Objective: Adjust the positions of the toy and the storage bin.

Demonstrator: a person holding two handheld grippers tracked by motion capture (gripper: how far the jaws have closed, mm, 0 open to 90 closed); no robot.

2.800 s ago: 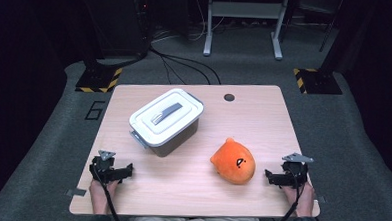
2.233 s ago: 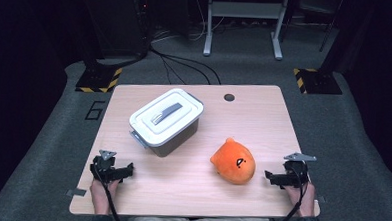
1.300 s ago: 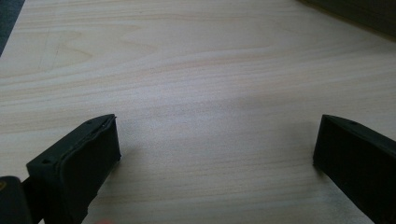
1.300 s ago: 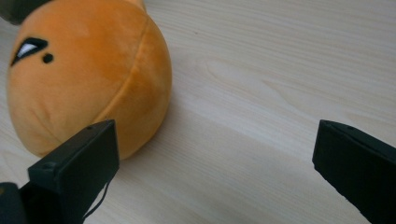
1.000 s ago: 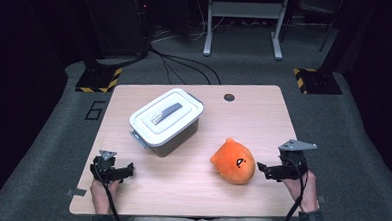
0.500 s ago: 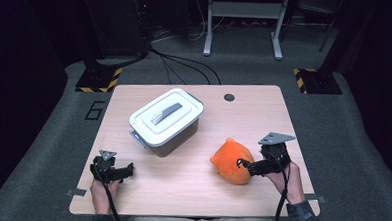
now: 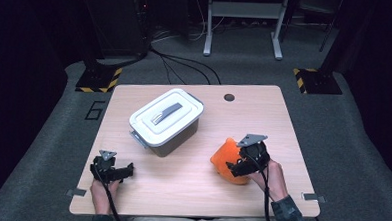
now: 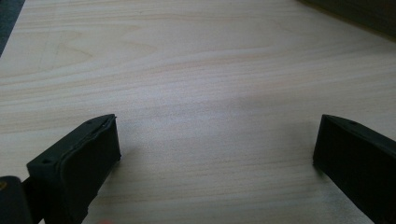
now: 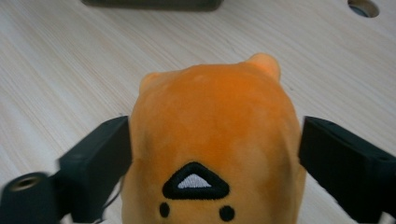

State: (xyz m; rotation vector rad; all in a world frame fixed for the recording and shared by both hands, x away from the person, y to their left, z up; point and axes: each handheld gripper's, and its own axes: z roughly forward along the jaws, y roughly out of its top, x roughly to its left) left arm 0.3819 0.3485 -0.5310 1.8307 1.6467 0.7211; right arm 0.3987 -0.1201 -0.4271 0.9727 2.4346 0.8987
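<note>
Closing on the orange plush toy (image 9: 212, 140), w/ right claw (image 7: 235, 168) straddling it: toy sits squarely btwn the two black jaws, face markings nearest the camera end, ears pointing away. Jaws have just been narrowing; left-hand pad touching or all but touching the plush flank, right-hand pad w/ a thin sliver of gap, so no firm squeeze yet. Reads as about to grip, not holding. Toy resting on the wooden table (image 7: 195, 190), not lifted.

Step in hand, by judgement: grasp phase of picking up the toy. Next move needs jaws shut further till both pads dent the soft sides evenly, then a straight lift; soft body likely to squash and slip if pinched too near the edge.

Beyond the claw tips, farther across the table: grey bin w/ white lid (image 7: 166, 120), lid on, handle flat on top. Probable destination, but lid would need to come off first.

Left claw (image 8: 212, 154) off to the far side, resting low over bare wood, jaws wide apart, nothing btwn them. Free for the lid.
</note>
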